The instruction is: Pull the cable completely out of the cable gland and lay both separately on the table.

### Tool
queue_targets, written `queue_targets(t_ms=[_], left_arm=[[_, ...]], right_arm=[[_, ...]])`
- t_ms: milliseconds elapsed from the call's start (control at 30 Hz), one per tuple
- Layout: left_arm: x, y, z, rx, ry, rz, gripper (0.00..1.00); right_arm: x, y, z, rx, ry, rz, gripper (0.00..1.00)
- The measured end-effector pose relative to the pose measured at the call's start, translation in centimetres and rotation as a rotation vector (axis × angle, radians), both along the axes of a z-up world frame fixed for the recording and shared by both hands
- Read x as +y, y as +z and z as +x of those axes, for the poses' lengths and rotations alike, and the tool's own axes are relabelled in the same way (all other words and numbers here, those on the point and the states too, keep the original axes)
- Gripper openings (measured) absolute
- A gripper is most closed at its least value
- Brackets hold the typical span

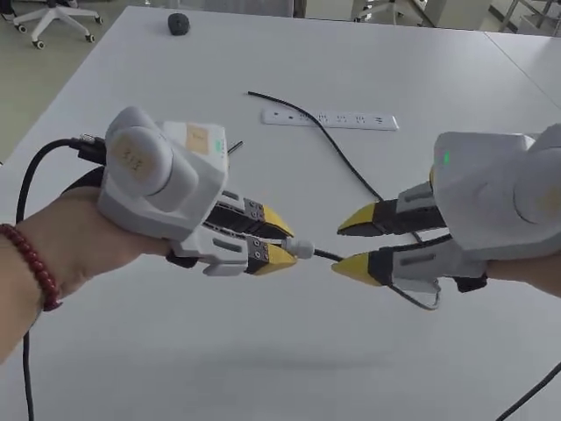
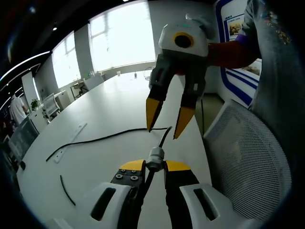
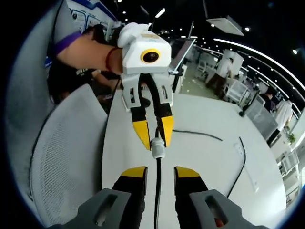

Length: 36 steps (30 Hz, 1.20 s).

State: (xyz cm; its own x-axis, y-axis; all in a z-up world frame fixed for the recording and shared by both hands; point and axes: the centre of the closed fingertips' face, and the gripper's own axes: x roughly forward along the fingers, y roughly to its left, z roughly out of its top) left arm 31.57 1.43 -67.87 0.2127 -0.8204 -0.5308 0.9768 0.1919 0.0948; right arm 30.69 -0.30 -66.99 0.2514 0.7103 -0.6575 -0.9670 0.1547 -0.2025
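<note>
A small white cable gland (image 1: 301, 249) is pinched between the yellow tips of my left gripper (image 1: 292, 243), which is shut on it. In the left gripper view the gland (image 2: 155, 157) sits just above the left gripper's tips (image 2: 155, 166). A black cable (image 1: 351, 167) leaves the gland, passes between the jaws of my right gripper (image 1: 340, 249) and runs away across the table. The right gripper is open and faces the left one, a short gap from the gland. In the right gripper view the cable (image 3: 157, 191) lies between the spread jaws of the right gripper (image 3: 156, 171), untouched, with the gland (image 3: 157, 147) ahead.
A white power strip (image 1: 329, 118) lies on the white table (image 1: 219, 351) beyond the grippers. A short black cable piece (image 2: 66, 191) rests to the left. A dark small object (image 1: 178, 24) sits at the far edge. A mesh chair (image 2: 248, 162) stands beside the table.
</note>
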Motion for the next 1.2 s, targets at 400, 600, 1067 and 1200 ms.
queue_targets(t_ms=[400, 600, 1067, 1200], left_arm=[[0.0, 0.2, -0.2, -0.004, -0.009, 0.000, 0.16], [0.0, 0.2, -0.2, -0.004, -0.013, 0.000, 0.16], [-0.2, 0.0, 0.4, -0.014, -0.017, 0.003, 0.16], [-0.5, -0.1, 0.8, -0.013, -0.013, 0.002, 0.16]], right_arm=[[1.2, -1.0, 0.2, 0.001, 0.035, -0.051, 0.08], [1.3, -1.5, 0.4, -0.005, 0.046, -0.075, 0.03], [1.0, -1.9, 1.1, -0.024, 0.068, -0.096, 0.00], [-0.2, -2.2, 1.5, -0.030, 0.052, -0.111, 0.00]])
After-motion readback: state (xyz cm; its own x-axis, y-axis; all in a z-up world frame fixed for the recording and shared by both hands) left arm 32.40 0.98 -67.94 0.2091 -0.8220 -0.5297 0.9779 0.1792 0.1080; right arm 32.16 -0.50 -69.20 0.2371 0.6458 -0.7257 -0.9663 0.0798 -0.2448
